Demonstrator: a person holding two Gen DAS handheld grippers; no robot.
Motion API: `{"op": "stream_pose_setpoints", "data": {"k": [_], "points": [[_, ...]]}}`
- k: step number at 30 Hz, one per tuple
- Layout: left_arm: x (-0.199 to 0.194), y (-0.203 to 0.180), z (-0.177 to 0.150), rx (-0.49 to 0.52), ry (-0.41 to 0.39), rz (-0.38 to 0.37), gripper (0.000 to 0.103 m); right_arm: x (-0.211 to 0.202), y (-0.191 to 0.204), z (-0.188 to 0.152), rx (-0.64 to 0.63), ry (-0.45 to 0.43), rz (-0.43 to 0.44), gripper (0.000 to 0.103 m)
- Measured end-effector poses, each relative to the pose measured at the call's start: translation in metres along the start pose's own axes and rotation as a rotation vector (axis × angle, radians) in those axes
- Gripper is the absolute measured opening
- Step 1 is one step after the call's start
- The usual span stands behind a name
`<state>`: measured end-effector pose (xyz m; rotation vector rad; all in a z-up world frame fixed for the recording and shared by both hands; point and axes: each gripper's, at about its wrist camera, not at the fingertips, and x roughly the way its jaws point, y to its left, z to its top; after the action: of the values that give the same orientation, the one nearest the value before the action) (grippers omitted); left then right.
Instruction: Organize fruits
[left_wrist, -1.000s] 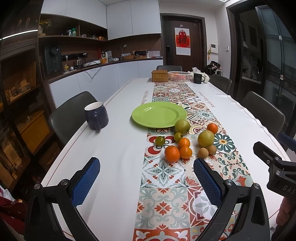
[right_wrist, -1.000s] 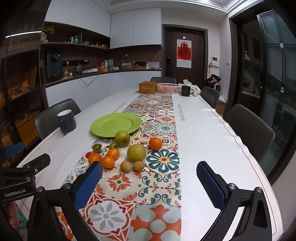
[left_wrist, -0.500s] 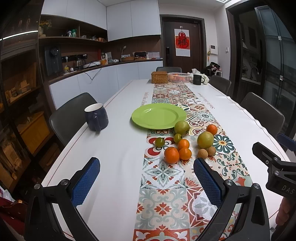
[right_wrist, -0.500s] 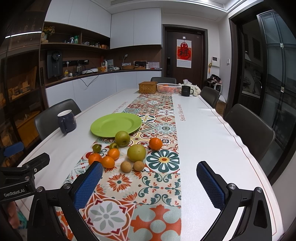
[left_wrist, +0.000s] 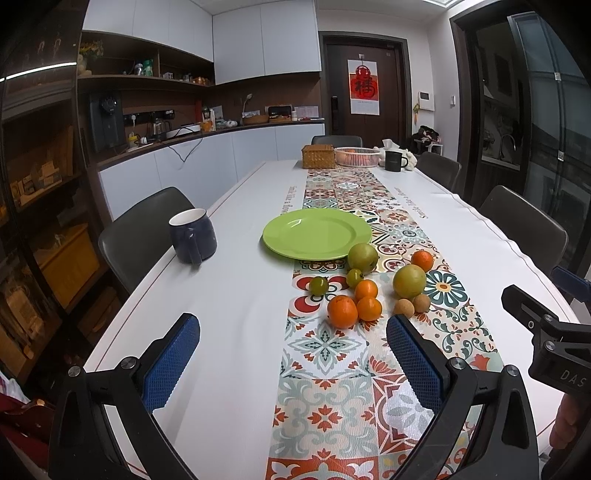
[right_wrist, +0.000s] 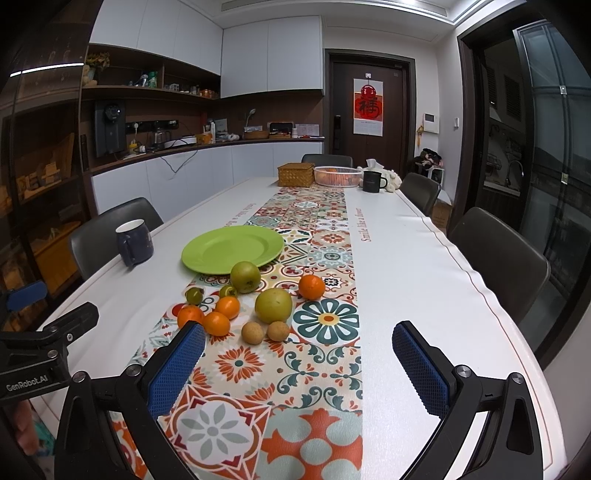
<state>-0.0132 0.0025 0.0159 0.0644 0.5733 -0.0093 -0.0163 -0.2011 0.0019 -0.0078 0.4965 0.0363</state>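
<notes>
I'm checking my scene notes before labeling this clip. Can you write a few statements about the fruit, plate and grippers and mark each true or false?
1. The green plate holds no fruit. True.
2. The left gripper is shut on an orange. False: it is open, holding nothing.
3. The blue mug stands on the patterned runner. False: it stands on the white cloth beside it.
4. The right gripper is open. True.

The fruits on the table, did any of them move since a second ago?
No. The fruits lie as before beside the green plate, which holds nothing. The left gripper and right gripper hover open, grasping nothing.
</notes>
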Motion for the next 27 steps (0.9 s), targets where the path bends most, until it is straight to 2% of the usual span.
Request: {"op": "stream_pose_setpoints", "data": {"k": [17,27], "points": [[0.0009,-0.0009,-0.0012,0.0,-0.001,0.001,0.103,-0.0001,0.0008,0.0006,0.002,-0.003,-0.001,0.102],[0.0051,-0.0028,-0.002,0.017,0.009,-0.001,0.103,0.0089,0.0028,0.0024,0.006,0.023,0.01,0.102]]}}
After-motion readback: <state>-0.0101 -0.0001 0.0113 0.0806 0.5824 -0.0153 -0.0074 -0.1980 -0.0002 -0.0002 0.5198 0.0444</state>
